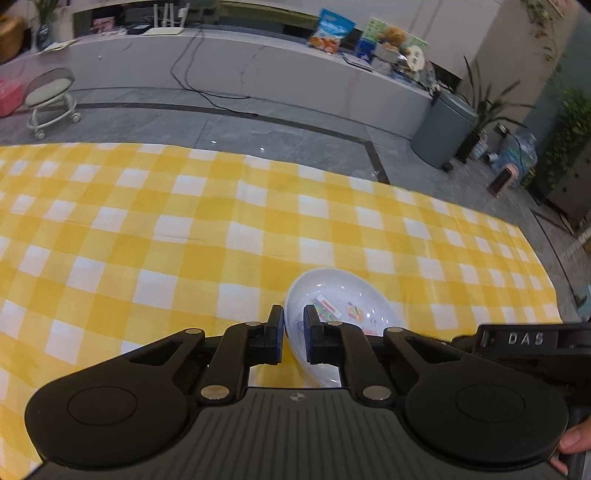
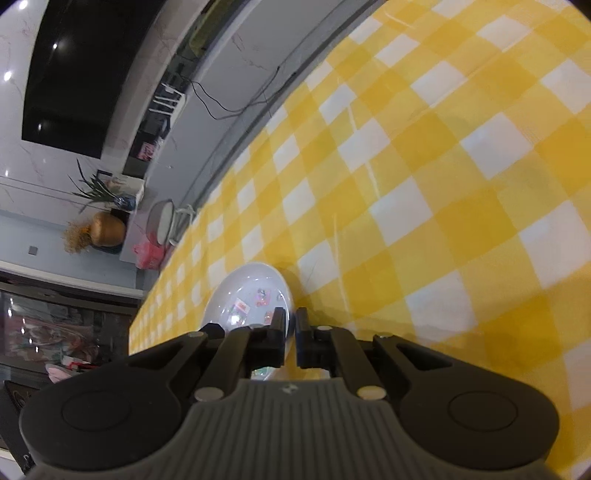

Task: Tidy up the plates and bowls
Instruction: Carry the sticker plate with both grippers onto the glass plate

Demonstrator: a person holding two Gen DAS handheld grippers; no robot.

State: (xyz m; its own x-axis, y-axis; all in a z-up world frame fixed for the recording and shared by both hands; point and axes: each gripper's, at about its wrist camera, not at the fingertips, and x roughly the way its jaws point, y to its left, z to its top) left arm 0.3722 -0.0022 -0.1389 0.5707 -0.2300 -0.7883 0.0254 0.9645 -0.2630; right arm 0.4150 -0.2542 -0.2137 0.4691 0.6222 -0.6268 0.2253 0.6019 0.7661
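Note:
A white bowl (image 1: 343,295) with small colourful pictures inside sits tilted over the yellow-and-white checked tablecloth (image 1: 147,221). My left gripper (image 1: 293,325) is shut on its left rim, one pad inside the bowl and one outside. In the right wrist view, my right gripper (image 2: 290,326) is shut on the rim of a white bowl (image 2: 247,291) with the same pictures, which looks like the same one. The right gripper's black body (image 1: 524,338) shows at the right edge of the left wrist view, with its fingers hidden there.
The checked tablecloth (image 2: 443,184) fills most of both views. Beyond the table's far edge lie grey floor, a wheeled stool (image 1: 50,96), a grey bin (image 1: 441,129) and a long low counter with snack bags (image 1: 330,31). A person's fingers (image 1: 572,441) show at the lower right.

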